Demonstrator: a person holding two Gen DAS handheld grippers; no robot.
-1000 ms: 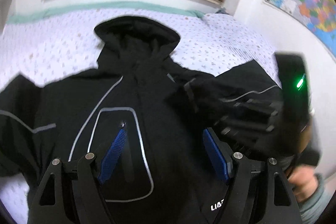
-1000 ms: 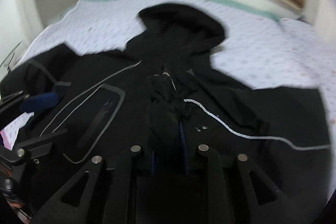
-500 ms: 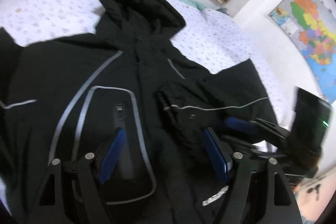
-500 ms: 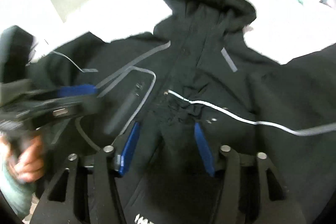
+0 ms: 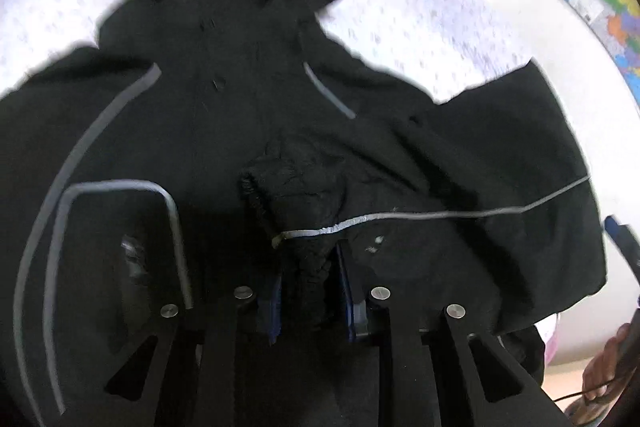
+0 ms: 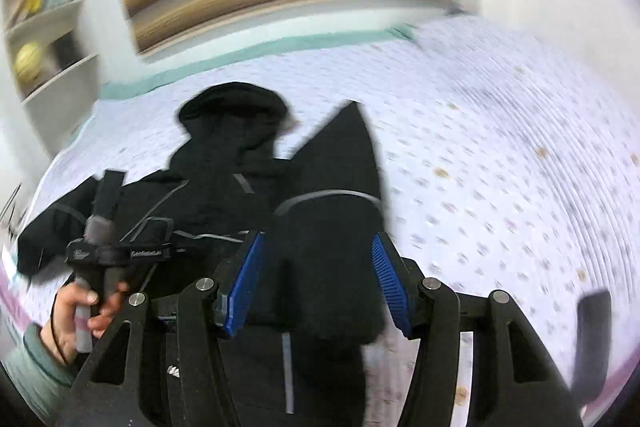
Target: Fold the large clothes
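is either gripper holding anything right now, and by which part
The left gripper pinches the black jacket by its folded-in sleeve cuff; the right gripper holds nothing.

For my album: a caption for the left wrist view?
Left gripper pinching the sleeve cuff of a black hooded jacket on a patterned bedspread.

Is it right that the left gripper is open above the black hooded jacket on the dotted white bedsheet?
Not quite: the left gripper is shut on the cuff of the black hooded jacket, as the left wrist view shows. The jacket does lie on the dotted white bedsheet.
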